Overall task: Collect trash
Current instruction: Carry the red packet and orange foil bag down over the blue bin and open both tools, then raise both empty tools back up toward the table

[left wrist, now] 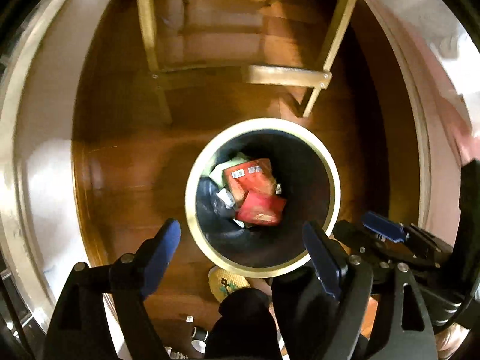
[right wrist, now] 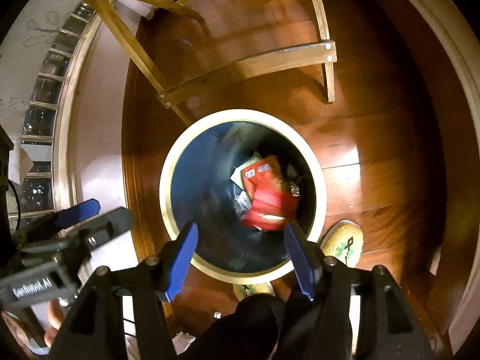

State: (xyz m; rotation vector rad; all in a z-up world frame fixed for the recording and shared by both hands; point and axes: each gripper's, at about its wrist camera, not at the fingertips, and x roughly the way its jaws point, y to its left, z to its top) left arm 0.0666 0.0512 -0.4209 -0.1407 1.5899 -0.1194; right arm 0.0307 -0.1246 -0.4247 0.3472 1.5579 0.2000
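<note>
Left wrist view: I hold both tongs wide and empty over the bin.
Red packets lie inside at six o'clock; drop looks done.

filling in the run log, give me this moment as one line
left gripper open, empty | right gripper open, empty | both above bin | red packets inside bin

Left wrist cam: looks almost straight down along its fingers, fairly close above the round dark trash bin with pale rim on the reddish wooden floor.

Right wrist cam: also looks down steeply, slightly tilted, from the other side. Bin larger in frame.

Shared: bin, floor, light wooden chair legs. Each cam catches the other gripper at its edge.
</note>
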